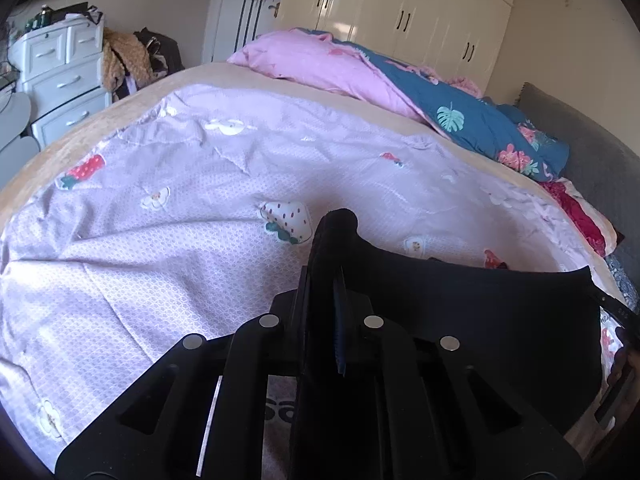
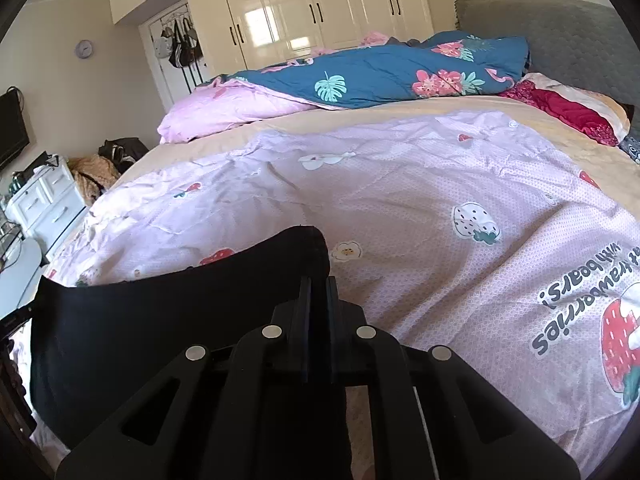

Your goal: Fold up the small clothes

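Left wrist: left gripper (image 1: 325, 280) jaws together, clamped on one corner of the black cloth (image 1: 460, 304). Cloth stretches from the jaws off to the right, above the quilt (image 1: 180, 208).

Right wrist: right gripper (image 2: 318, 288) jaws together, clamped on the opposite corner of the cloth (image 2: 160, 312). Cloth spans left from the jaws, hanging taut over the quilt (image 2: 400, 208).

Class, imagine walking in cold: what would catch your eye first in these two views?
First, the black garment, stretched between the left gripper and the right gripper, both shut on its corners. Beneath it lies the lilac strawberry-print quilt, with a blue floral duvet heaped behind.
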### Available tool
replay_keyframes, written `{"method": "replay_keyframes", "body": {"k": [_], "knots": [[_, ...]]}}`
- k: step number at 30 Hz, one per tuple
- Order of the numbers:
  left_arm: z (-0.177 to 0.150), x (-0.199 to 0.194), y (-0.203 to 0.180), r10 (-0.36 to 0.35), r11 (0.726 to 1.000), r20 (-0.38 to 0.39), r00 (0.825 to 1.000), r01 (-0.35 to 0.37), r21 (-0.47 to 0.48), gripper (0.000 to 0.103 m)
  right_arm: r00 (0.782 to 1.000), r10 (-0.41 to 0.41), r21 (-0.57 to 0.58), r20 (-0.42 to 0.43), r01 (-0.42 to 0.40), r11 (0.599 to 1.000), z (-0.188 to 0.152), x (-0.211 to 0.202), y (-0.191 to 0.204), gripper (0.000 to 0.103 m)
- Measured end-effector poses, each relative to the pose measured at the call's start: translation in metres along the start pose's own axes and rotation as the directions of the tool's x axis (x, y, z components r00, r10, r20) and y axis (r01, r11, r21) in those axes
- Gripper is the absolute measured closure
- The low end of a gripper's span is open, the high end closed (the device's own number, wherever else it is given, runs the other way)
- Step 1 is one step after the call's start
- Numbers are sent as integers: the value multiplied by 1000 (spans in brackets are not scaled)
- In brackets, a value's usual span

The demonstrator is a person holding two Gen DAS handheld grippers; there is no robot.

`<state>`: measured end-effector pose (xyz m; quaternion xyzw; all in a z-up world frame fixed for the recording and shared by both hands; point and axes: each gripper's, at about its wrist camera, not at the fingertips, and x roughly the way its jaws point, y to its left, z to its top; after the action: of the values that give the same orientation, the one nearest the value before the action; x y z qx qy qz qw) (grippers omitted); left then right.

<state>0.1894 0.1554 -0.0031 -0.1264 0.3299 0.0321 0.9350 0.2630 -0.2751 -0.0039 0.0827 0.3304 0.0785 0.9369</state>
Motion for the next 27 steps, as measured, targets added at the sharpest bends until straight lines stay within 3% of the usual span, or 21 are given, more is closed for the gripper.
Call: {"method": "replay_keyframes", "body": {"k": [14, 17, 25, 27], "knots": [[-12, 18, 0, 59, 998, -72, 996, -57, 29, 98, 992, -102, -38, -78, 100, 994, -18, 28, 5, 96], [-14, 21, 2, 77, 997, -89, 993, -74, 27, 94, 988, -123, -46, -99, 119, 992, -21, 32, 5, 95], [-16, 17, 6, 104, 994, -98, 990, -102, 27, 82, 983, -148, -34, -107, 145, 989, -24, 28, 1, 70], [-17, 14, 5, 105, 994, -98, 990, -103, 28, 76, 985, -148, -39, -91, 145, 989, -23, 22, 3, 58]]}}
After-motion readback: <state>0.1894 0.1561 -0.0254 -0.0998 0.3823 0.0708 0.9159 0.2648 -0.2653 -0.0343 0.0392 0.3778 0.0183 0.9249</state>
